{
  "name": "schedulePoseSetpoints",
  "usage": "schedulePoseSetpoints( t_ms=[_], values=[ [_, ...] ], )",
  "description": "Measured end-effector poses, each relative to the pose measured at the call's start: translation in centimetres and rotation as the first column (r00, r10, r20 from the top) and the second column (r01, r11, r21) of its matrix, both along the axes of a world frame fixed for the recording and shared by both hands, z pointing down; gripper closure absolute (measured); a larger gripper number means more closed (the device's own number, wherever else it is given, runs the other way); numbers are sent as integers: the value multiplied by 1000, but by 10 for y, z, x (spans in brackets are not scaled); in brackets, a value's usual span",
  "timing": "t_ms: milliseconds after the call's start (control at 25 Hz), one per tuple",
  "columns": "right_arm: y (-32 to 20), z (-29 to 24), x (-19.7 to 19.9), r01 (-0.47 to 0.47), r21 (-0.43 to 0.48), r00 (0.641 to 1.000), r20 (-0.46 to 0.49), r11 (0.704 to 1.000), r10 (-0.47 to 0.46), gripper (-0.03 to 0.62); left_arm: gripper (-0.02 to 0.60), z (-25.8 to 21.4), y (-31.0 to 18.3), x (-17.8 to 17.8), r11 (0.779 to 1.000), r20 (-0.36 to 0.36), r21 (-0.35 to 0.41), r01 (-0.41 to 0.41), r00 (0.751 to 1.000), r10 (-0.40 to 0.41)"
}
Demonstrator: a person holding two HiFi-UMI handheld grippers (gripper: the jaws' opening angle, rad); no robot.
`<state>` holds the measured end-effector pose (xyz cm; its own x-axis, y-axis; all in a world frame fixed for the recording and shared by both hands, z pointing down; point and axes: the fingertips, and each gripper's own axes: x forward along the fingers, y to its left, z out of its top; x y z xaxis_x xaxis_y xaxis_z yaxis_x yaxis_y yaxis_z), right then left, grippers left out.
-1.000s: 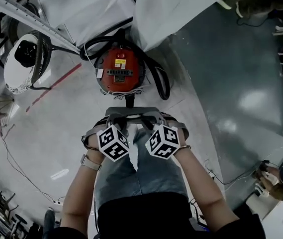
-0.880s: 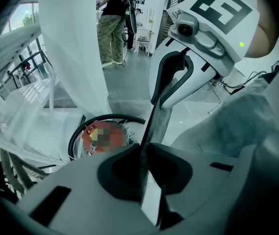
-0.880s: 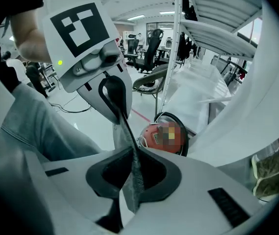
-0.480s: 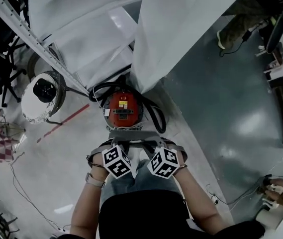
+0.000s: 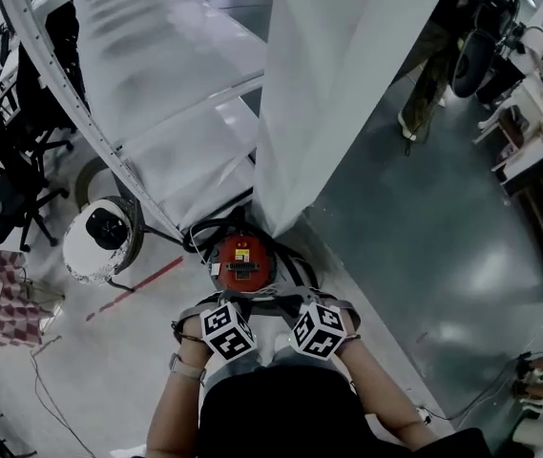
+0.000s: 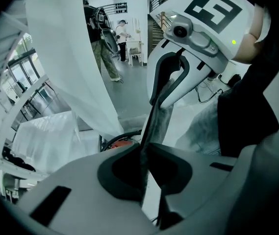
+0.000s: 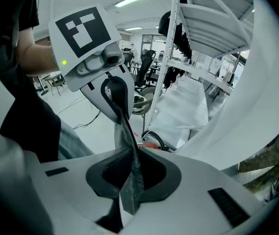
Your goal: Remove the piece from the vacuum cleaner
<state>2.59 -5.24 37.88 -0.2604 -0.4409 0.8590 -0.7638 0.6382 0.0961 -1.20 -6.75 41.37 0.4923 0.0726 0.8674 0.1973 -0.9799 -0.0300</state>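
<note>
Where the grey piece (image 5: pixel 257 302) hung just below the red vacuum cleaner (image 5: pixel 244 261) at frame centre, left tongs (image 6: pixel 143 168) and right tongs (image 7: pixel 132 173) pinched its ends. Removal apparently done; set-down outstanding.

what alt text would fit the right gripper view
The right hand-held gripper is shut on a grey piece that stretches up to the left hand-held gripper, which grips its far end. Behind them are a red vacuum, a white sheet and a metal rack.
</note>
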Motion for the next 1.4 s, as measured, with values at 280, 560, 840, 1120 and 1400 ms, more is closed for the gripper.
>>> schedulePoseSetpoints(
  t_ms=[280, 560, 840, 1120, 1400],
  values=[
    [-8, -53, -6, 36, 57, 998, -45, 998, -33, 534, 531, -52, -10, -5, 999, -54, 36, 26, 998, -24],
    [-14, -83, -19, 87, 104, 993, -91, 991, -77, 534, 531, -81, -17, -18, 994, -101, 77, 75, 993, -66],
    [-17, -95, -32, 112, 143, 991, -93, 983, -99, 534, 531, -95, -20, -31, 985, -114, 128, 116, 988, -101],
    [-11, -96, -41, 148, 153, 986, -102, 977, -133, 534, 531, -97, -14, -40, 978, -113, 144, 152, 984, -136],
    [-7, -96, -46, 180, 152, 981, -97, 972, -166, 536, 531, -97, -8, -47, 971, -106, 156, 180, 981, -165]
  ],
)
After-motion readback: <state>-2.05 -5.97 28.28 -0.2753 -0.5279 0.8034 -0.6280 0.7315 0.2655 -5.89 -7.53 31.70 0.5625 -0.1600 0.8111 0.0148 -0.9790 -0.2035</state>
